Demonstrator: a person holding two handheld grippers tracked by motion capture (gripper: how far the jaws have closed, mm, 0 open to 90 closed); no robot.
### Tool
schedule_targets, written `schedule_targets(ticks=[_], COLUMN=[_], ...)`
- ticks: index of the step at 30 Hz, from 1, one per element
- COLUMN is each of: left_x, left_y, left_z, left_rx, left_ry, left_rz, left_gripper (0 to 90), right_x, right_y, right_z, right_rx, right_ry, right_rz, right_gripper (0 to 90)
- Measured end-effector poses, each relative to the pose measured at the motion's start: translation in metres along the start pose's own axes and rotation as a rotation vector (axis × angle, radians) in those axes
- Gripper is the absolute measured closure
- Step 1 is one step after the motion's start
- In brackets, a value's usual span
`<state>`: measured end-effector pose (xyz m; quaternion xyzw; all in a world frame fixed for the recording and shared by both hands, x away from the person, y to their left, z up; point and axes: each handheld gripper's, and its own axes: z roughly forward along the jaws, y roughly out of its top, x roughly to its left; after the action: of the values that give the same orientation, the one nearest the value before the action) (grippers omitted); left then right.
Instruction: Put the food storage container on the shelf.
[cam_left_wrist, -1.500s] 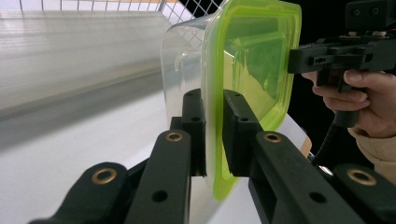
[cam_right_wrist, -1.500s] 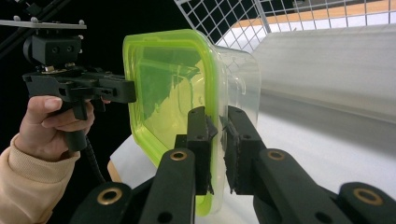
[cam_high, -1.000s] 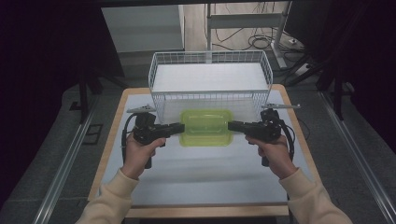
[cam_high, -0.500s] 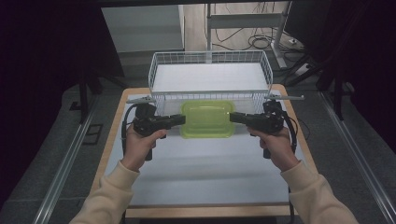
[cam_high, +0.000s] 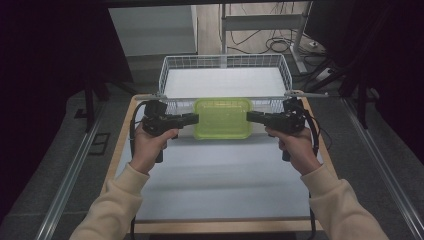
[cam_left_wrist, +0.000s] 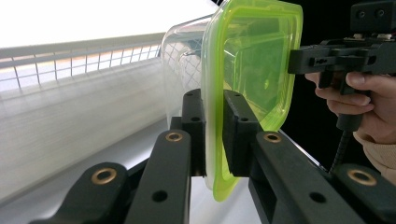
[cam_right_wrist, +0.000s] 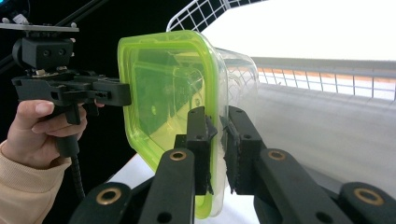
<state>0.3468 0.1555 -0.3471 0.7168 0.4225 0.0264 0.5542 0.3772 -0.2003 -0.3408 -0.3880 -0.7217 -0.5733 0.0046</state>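
White-topped table (cam_high: 220, 185), green-lidded container (cam_high: 222, 118) raised nearer wire basket (cam_high: 225, 75) than before, left tongs (cam_high: 196, 118) and right tongs (cam_high: 249, 116) pinching its rim

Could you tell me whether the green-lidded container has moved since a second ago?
Yes. The container has shifted up the high view toward the wire basket, now overlapping its front wall.

The rim of a clear container (cam_left_wrist: 187, 60) with a green lid (cam_left_wrist: 252, 70) is clamped between the two black jaws of the left gripper (cam_left_wrist: 214, 135), one pad set on the clear side and the other on the lid. The container is held on edge in this view, its lid facing right. At the far rim, the right gripper (cam_left_wrist: 294, 60) is seen meeting the lid, gripped by a hand (cam_left_wrist: 359, 107) with a cable hanging below it. A white wire basket (cam_left_wrist: 84, 58) is seen to the left, behind the container, above the pale desk (cam_left_wrist: 74, 140).
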Motion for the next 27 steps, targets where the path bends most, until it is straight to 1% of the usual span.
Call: schedule_targets(ticks=[2, 5, 9, 13, 14, 17, 18, 19, 21, 23, 25, 26, 27], left_x=[0.001, 0.003, 0.005, 0.007, 0.007, 0.008, 0.009, 0.009, 0.010, 0.011, 0.014, 0.014, 0.015], left_y=[0.004, 0.008, 0.011, 0.016, 0.020, 0.024, 0.027, 0.029, 0.033, 0.035, 0.041, 0.041, 0.046], left_z=[0.000, 0.002, 0.004, 0.007, 0.008, 0.010, 0.012, 0.012, 0.014, 0.015, 0.017, 0.017, 0.018], left_rx=[0.002, 0.002, 0.004, 0.009, 0.008, 0.010, 0.010, 0.011, 0.014, 0.018, 0.023, 0.023, 0.027], left_ry=[0.004, 0.002, 0.003, 0.004, 0.006, 0.008, 0.010, 0.012, 0.020, 0.022, 0.024, 0.024, 0.033], left_rz=[0.003, -0.004, -0.006, 0.003, 0.000, 0.002, 0.007, 0.001, 0.008, 0.007, 0.004, 0.004, 0.006], left_gripper=[81.0, 81.0, 81.0, 81.0, 81.0, 80.9, 80.9, 80.9, 80.8, 80.7, 80.7, 80.7, 80.6], right_x=[-0.001, -0.002, -0.003, -0.007, -0.008, -0.009, -0.010, -0.010, -0.012, -0.012, -0.013, -0.013, -0.013], right_y=[0.004, 0.008, 0.011, 0.016, 0.017, 0.020, 0.024, 0.025, 0.028, 0.032, 0.035, 0.037, 0.039], right_z=[0.001, 0.002, 0.003, 0.004, 0.004, 0.004, 0.004, 0.004, 0.004, 0.005, 0.006, 0.007, 0.007], right_rx=[0.000, -0.004, -0.002, -0.006, -0.009, -0.012, -0.017, -0.018, -0.017, -0.015, -0.015, -0.015, -0.016], right_ry=[-0.001, -0.004, -0.009, -0.017, -0.021, -0.022, -0.025, -0.029, -0.033, -0.037, -0.046, -0.048, -0.053], right_rz=[-0.005, -0.004, -0.008, -0.013, -0.011, -0.012, -0.009, -0.008, -0.011, -0.004, -0.015, -0.008, -0.010], right_gripper=[80.9, 80.9, 80.9, 80.9, 80.9, 80.8, 80.8, 80.8, 80.8, 80.8, 80.8, 80.8, 80.8])
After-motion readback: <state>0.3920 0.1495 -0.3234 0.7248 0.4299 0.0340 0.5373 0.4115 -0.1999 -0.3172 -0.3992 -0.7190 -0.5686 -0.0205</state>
